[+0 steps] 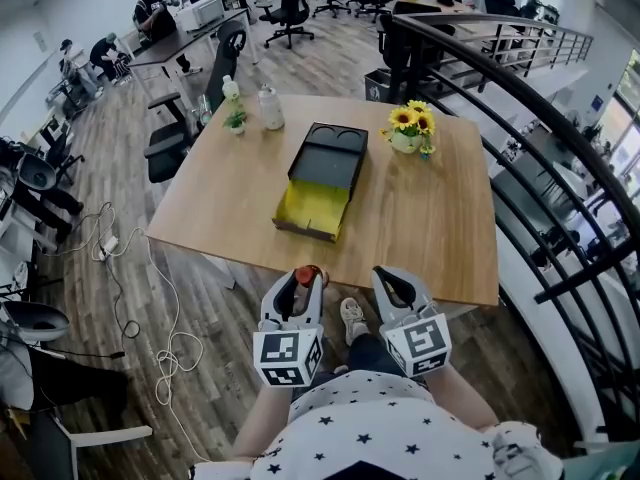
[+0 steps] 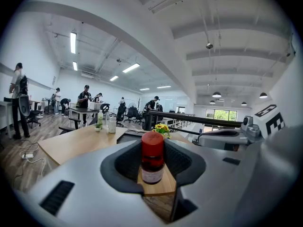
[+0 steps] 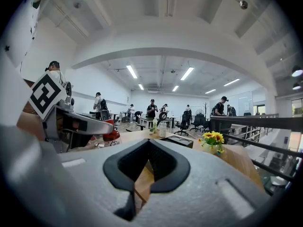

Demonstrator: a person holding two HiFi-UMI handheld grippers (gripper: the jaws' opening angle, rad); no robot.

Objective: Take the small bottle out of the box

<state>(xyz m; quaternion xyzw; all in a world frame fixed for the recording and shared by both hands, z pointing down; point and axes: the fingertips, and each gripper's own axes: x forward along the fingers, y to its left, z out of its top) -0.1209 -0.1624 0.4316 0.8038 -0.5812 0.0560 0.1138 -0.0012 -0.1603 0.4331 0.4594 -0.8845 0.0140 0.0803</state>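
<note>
Head view: left claw (image 1: 300, 282) grips small bottle (image 1: 307, 273) by table (image 1: 420, 228) edge; right claw (image 1: 389, 278) closed, empty.

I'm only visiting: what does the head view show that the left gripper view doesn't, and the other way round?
Only the head view shows the yellow inside of the open box and the person's star-print shirt. Only the left gripper view shows the ceiling lights and the label on the small bottle. Both show the left hand-held gripper shut on that red-capped bottle, the sunflowers and the wooden table.
</note>
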